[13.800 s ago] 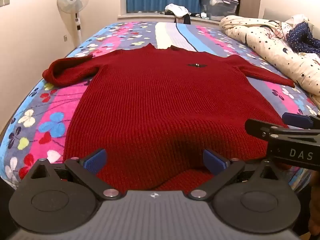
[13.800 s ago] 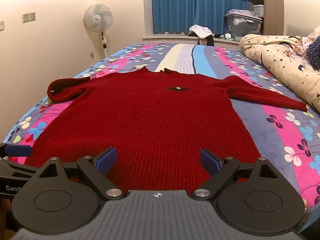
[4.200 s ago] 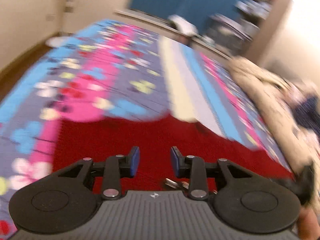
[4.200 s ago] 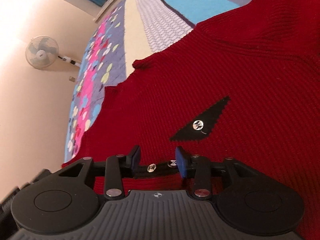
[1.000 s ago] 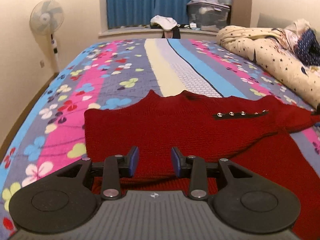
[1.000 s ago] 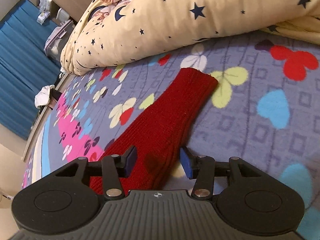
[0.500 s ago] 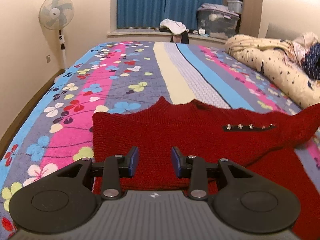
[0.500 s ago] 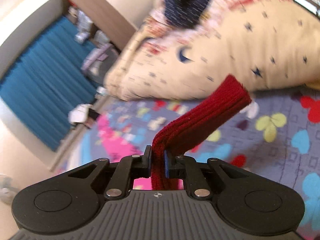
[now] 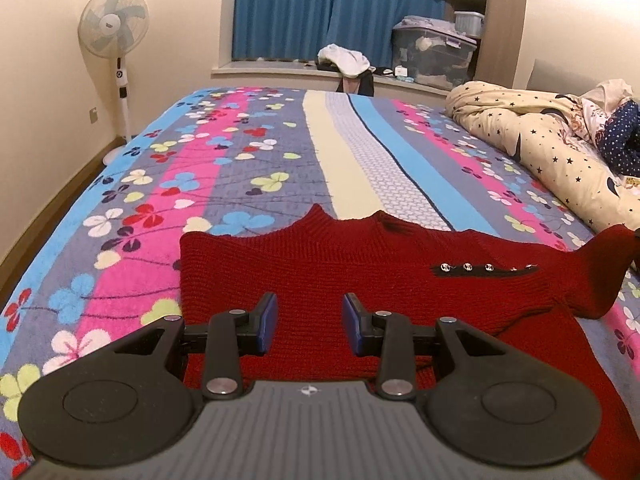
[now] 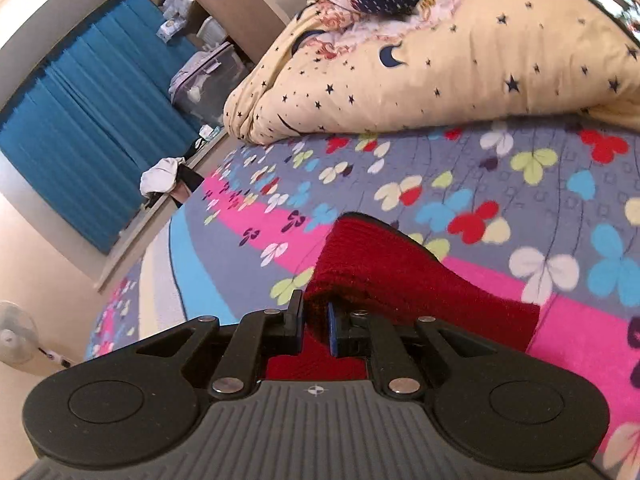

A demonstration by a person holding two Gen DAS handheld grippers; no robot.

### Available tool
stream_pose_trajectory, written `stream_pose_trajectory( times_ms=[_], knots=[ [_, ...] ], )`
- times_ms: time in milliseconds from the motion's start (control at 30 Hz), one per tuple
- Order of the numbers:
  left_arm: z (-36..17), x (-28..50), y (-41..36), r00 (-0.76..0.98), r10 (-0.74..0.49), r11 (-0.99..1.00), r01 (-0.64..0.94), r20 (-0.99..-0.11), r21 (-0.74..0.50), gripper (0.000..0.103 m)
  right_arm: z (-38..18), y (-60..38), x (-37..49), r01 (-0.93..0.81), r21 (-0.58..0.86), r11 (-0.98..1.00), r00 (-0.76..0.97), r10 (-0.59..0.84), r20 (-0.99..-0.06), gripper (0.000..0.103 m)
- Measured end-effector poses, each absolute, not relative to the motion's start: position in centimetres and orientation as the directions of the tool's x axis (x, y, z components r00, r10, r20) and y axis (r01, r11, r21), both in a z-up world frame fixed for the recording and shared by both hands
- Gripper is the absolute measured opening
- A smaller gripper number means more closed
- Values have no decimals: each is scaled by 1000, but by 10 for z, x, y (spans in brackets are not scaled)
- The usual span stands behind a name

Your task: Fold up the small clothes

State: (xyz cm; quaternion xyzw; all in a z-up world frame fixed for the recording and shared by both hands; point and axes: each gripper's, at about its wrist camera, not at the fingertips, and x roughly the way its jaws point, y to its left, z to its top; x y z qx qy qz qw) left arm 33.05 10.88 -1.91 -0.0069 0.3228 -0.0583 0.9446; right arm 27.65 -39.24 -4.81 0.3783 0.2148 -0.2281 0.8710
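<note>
A dark red knitted sweater (image 9: 320, 264) lies on the flowered bedspread (image 9: 192, 184), its bottom folded up so a strip of metal studs (image 9: 486, 268) shows on top. My left gripper (image 9: 308, 322) is open and empty, hovering over the sweater's near left part. My right gripper (image 10: 314, 322) is shut on the sweater's right sleeve (image 10: 400, 268), holding the cuff up off the bed. In the left wrist view that sleeve (image 9: 600, 272) rises at the right edge.
A rolled cream star-print quilt (image 9: 540, 148) lies along the bed's right side, also in the right wrist view (image 10: 440, 60). A standing fan (image 9: 114, 24) is at the left wall. Blue curtains (image 9: 340, 8), a storage box (image 9: 434, 54) and clothes line the far window sill.
My right gripper closed on the sleeve cuff a second ago and has lifted and carried it inward over the bed. My left gripper stays open and has barely moved.
</note>
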Motion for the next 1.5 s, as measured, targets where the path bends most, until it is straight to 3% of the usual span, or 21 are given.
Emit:
stream_pose_trajectory(
  times_ms=[367, 600, 700, 800, 867, 967, 1067, 1233, 1500],
  knots=[
    [-29, 339, 108, 769, -87, 995, 93, -633, -24, 40, -47, -374, 292, 599, 451, 661, 772, -328, -545, 12],
    [-28, 342, 110, 772, -78, 997, 76, -630, -30, 40, -37, -313, 313, 463, 336, 820, 838, -283, -466, 12],
    [-28, 343, 114, 773, -71, 997, 66, -630, -31, 40, -29, -261, 319, 277, 246, 929, 911, -172, -376, 12],
    [-28, 344, 117, 772, -66, 998, 57, -632, -35, 40, -28, -205, 321, 29, 162, 986, 944, 27, -329, 12],
    [-29, 345, 118, 768, -64, 998, 54, -637, -35, 40, -37, -167, 325, -187, 106, 977, 896, 214, -389, 17],
    [-30, 346, 119, 761, -70, 998, 50, -645, -49, 40, -65, -125, 330, -411, 107, 905, 710, 392, -585, 19],
    [-29, 347, 122, 760, -78, 997, 46, -646, -66, 40, -78, -127, 339, -391, 206, 897, 612, 420, -670, 28],
    [-34, 355, 132, 739, -99, 992, 23, -667, -122, 40, -67, -160, 351, -257, 257, 931, 656, 364, -661, 39],
    [-61, 381, 150, 665, -291, 918, -9, -688, -397, 40, -61, -258, 347, 230, 350, 908, 777, 45, -628, 40]
  ],
)
